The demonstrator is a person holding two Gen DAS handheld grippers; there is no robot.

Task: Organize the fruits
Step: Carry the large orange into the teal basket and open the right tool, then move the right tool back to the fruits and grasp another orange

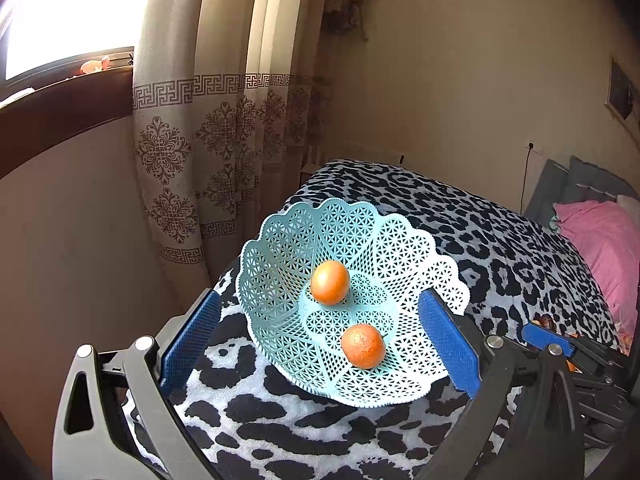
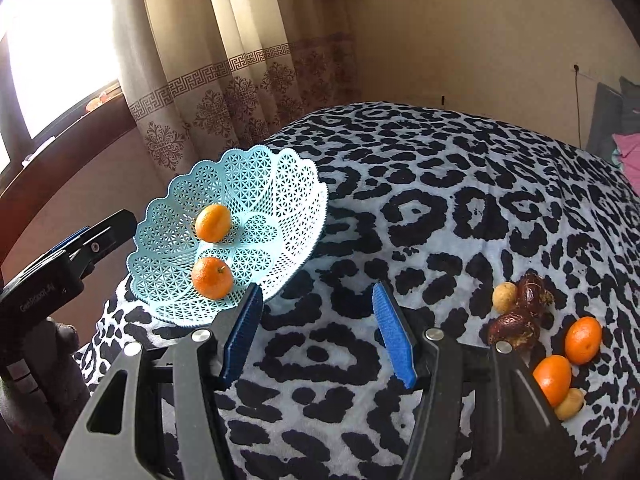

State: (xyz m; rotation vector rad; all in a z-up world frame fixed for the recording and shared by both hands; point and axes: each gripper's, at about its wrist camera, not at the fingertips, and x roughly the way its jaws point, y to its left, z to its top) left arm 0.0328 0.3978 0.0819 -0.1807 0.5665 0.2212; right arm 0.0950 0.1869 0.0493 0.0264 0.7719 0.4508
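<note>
Our left hand-held gripper (image 1: pixel 320 336) hangs wide open and empty over the lattice basket (image 1: pixel 280 248) holding two oranges (image 1: pixel 330 282); our right hand-held gripper (image 2: pixel 316 336), also open and empty, hovers above the bed (image 2: pixel 440 200), loose fruit (image 2: pixel 583 340) near right.

bright window (image 1: pixel 60 12) – patterned curtain (image 1: pixel 192 140) | beige wall (image 1: pixel 460 60) | leopard-print bed (image 2: pixel 460 200)
</note>
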